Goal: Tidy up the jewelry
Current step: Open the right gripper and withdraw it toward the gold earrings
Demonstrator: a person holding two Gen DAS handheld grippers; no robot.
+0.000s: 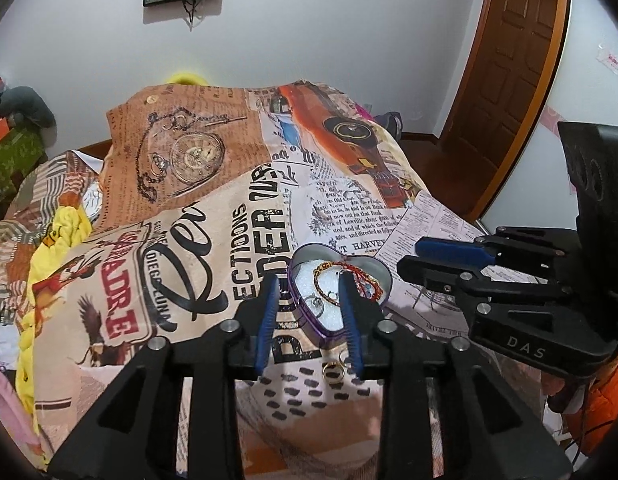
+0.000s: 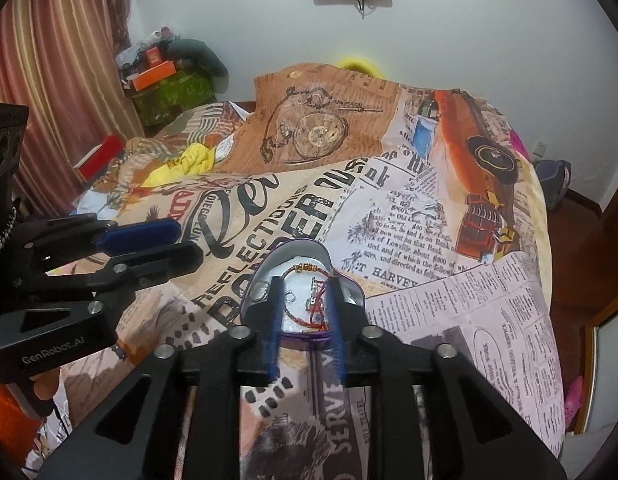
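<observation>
Heart tin [image 1: 333,280] between parted jaws

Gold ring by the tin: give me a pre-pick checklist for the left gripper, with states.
1. Ring in view, lying on the bedspread outside the tin: ok.
2. Left gripper open, nothing between its fingers: ok.
3. Ring sits between the finger lines: not ok, it lies near the right finger's base, behind the tips.
4. Right gripper out of the way, off to the right: ok.
5. Tin has room; a gold chain and red bracelet are inside: ok.
6. Ring free of the cloth folds: cannot tell.
</observation>
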